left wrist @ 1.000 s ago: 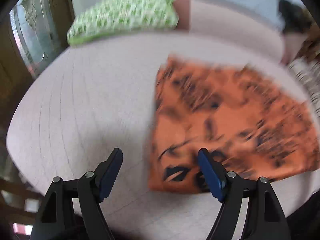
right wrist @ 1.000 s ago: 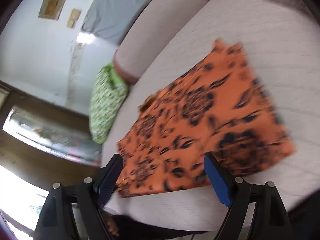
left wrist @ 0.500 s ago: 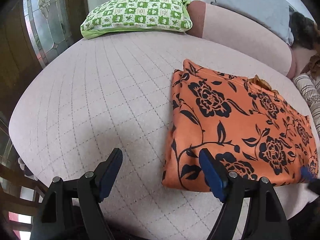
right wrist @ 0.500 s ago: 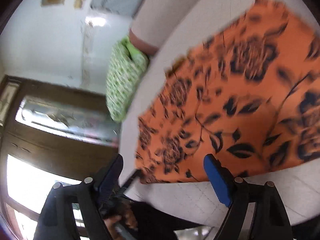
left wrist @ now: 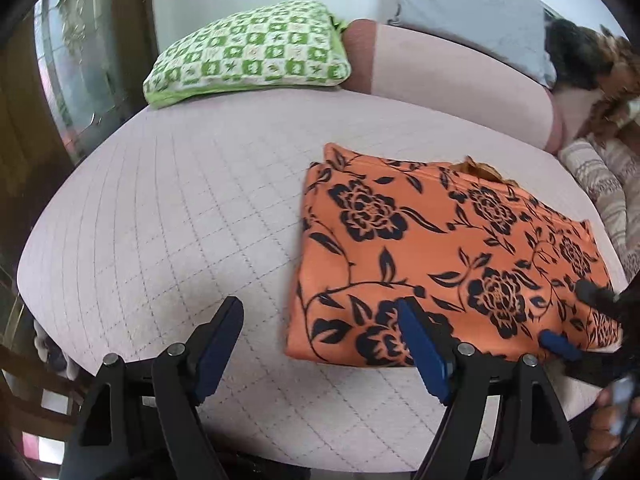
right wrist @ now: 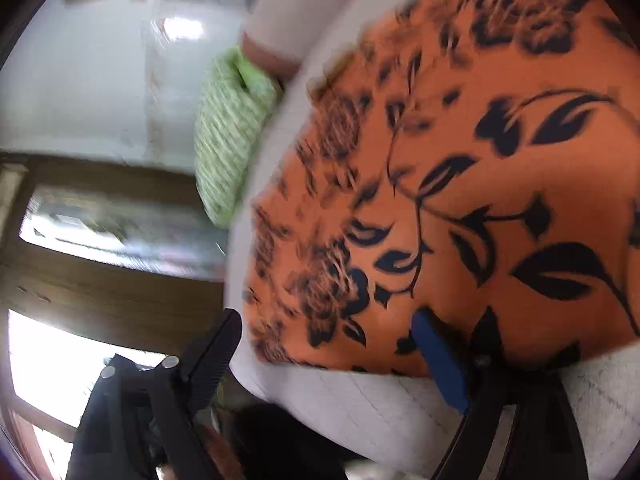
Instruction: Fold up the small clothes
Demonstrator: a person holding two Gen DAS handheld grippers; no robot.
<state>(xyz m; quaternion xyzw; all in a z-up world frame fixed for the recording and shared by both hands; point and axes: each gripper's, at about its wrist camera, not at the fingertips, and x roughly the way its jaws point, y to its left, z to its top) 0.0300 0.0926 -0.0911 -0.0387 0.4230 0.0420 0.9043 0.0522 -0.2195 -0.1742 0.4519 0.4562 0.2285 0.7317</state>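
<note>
Both claws released over the bed.
Left gripper [left wrist: 320, 344] spread, folded orange floral garment [left wrist: 440, 256] just right of it; right gripper [right wrist: 324, 356] spread at the garment's near edge.

Pale pink quilted bed cover [left wrist: 168, 216] w/ diamond stitching fills most of left wrist view. Green-and-white checked pillow [left wrist: 248, 52] at far edge, next to a pink bolster [left wrist: 452, 76]; grey pillow [left wrist: 472, 16] behind it. Pale wall [right wrist: 84, 80] w/ a bright light patch. Dark wood window frame [right wrist: 104, 296]; daylight thru glass, blown out in right wrist view.
</note>
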